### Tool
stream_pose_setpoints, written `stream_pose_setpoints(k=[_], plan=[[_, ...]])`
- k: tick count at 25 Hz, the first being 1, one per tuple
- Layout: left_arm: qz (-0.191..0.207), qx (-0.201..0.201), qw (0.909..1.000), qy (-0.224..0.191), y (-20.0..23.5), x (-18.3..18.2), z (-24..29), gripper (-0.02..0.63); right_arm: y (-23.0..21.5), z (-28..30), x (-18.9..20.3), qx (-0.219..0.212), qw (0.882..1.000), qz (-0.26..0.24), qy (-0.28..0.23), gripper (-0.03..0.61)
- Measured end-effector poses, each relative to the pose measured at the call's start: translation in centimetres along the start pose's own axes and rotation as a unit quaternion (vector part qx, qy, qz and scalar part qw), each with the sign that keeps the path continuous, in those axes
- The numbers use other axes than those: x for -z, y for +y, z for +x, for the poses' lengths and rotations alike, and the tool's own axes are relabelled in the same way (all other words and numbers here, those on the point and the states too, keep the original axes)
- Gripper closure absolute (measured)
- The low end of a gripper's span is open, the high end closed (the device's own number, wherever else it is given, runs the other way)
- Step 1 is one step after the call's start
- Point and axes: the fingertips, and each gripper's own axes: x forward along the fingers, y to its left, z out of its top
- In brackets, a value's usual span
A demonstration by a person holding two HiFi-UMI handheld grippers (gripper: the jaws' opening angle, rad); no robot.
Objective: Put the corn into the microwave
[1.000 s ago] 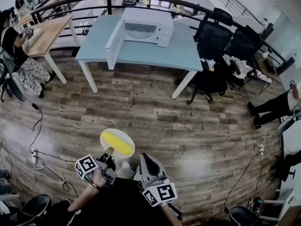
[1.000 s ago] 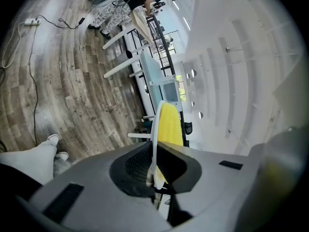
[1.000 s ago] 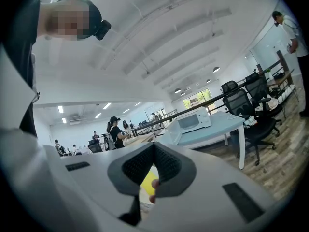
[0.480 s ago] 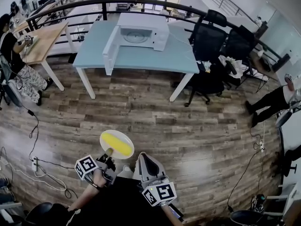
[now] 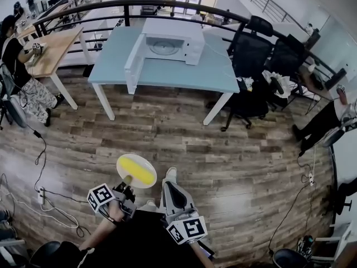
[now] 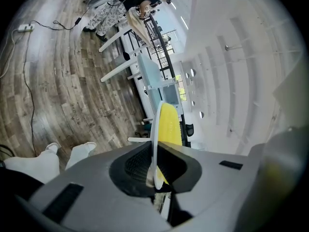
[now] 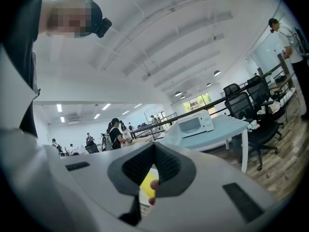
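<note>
The yellow corn (image 5: 138, 170) lies on a white plate (image 5: 124, 163) held low over the wooden floor. My left gripper (image 5: 127, 182) is shut on the plate's near rim. In the left gripper view the plate (image 6: 155, 144) shows edge-on between the jaws, with the corn (image 6: 169, 124) on its right face. My right gripper (image 5: 168, 186) hangs beside the plate with its jaws shut and nothing between them. The white microwave (image 5: 167, 41) stands far ahead on a pale blue table (image 5: 167, 71), with its door (image 5: 134, 56) swung open to the left. It also shows in the right gripper view as the microwave (image 7: 194, 123).
Black office chairs (image 5: 254, 52) crowd the table's right end. A wooden desk (image 5: 56, 41) with a seated person (image 5: 14, 49) stands at the left. Cables and a power strip (image 5: 40, 186) lie on the floor at the left. Another person (image 5: 326, 121) is at the right edge.
The floor has slid under me and the table with the microwave looks slightly nearer. Both grippers keep their places in the view, and the plate stays gripped.
</note>
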Motion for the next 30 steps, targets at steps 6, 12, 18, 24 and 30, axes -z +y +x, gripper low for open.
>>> stream_pose_setpoints(k=[6,12,18,24,30], plan=[[-0.006,0.006,0.9999,-0.011,-0.4,-1.4,1.4,0.594,-1.6,2.0,0.2,0.002,1.000,0.007,0.008,0.571],[-0.014,0.005,0.9997,-0.020,-0.9,-2.3,3.2,0.594,-3.1,4.1,-0.2,-0.011,1.000,0.018,0.012,0.571],[-0.007,-0.001,0.9995,-0.032,-1.6,-3.6,6.0,0.594,-5.4,6.6,-0.5,-0.011,0.999,0.024,0.020,0.571],[-0.014,-0.002,0.9995,-0.028,-2.4,-4.6,9.7,0.594,-8.5,9.4,-1.0,-0.006,0.999,0.030,0.031,0.569],[-0.036,-0.009,0.9991,-0.019,-3.6,-4.5,13.2,0.594,-11.2,12.2,-2.1,-0.012,0.999,0.032,0.043,0.571]])
